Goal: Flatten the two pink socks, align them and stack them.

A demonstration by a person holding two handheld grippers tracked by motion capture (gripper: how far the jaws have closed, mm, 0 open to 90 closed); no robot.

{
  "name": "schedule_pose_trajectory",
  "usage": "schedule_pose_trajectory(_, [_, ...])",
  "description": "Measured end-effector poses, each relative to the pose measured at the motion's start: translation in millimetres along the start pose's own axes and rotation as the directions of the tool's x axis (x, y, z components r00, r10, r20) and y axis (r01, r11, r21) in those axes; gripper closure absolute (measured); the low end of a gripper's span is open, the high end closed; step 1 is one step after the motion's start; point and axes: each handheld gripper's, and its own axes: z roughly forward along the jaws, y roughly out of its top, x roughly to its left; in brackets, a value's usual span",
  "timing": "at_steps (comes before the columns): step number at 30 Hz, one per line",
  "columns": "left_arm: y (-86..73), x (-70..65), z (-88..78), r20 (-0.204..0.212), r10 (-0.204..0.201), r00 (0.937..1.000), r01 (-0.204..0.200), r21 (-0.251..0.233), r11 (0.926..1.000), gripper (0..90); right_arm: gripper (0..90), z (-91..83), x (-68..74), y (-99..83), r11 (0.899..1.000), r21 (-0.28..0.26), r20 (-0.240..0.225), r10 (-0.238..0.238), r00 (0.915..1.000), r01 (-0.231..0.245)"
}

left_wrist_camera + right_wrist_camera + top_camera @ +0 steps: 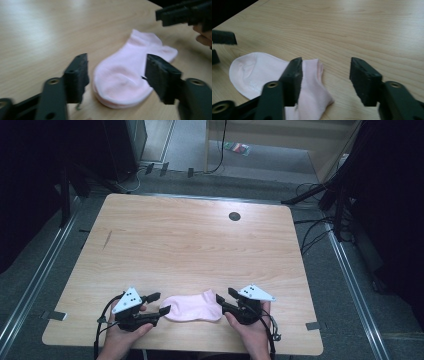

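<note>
One flat pink cotton sock [195, 308] on one pale wooden table [190, 240], two grippers.
Left gripper [159, 304] and right gripper [224, 299] flank it, jaws apart, gripping nothing.

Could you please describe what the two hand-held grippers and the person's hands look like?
Each hand-held gripper, left and right, is black with two blocky jaws, and round screw holes show behind them. A grey three-cornered plate with dark dots sits on top of each, and a black cable trails back. The hands are bare, with no gloves or sleeves visible.
</note>
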Motion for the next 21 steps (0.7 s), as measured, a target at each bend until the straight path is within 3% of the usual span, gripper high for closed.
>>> schedule_pose_trajectory(3, [1.9,5.0,-6.9,-0.049,-0.015,0.9987,0.014,-0.034,0.9993,20.4,23.8,-3.7,-7.7,3.7,0.999,0.025,0.009,-0.03,0.9995,0.03])
schedule_pose_trajectory(6, [2.1,11.4,-12.3,-0.077,-0.029,0.9966,0.026,-0.044,0.9987,13.2,12.6,-9.9,-14.7,6.5,0.999,0.038,0.024,-0.009,0.9997,0.008])
schedule_pose_trajectory(9, [2.2,18.3,-18.8,-0.116,-0.043,0.9924,0.038,-0.047,0.9982,6.1,10.3,-19.0,-24.0,8.0,1.0,0.017,0.027,0.018,0.9995,-0.019])
schedule_pose_trajectory(11, [1.7,24.4,-23.8,-0.117,-0.059,0.9914,0.053,-0.056,0.997,4.7,5.0,-25.4,-30.9,7.4,1.0,0.008,0.032,0.019,0.9993,-0.019])
schedule_pose_trajectory(17, [-0.8,40.7,-33.9,-0.152,-0.087,0.9846,0.078,-0.066,0.9948,3.5,4.6,-39.4,-50.0,5.5,0.999,-0.016,0.065,0.051,0.9966,-0.05])
schedule_pose_trajectory(21, [-4.2,58.3,-45.8,-0.192,-0.123,0.9736,0.109,-0.082,0.9907,3.5,4.6,-52.5,-68.3,0.2,0.998,-0.025,0.114,0.063,0.9915,-0.061])
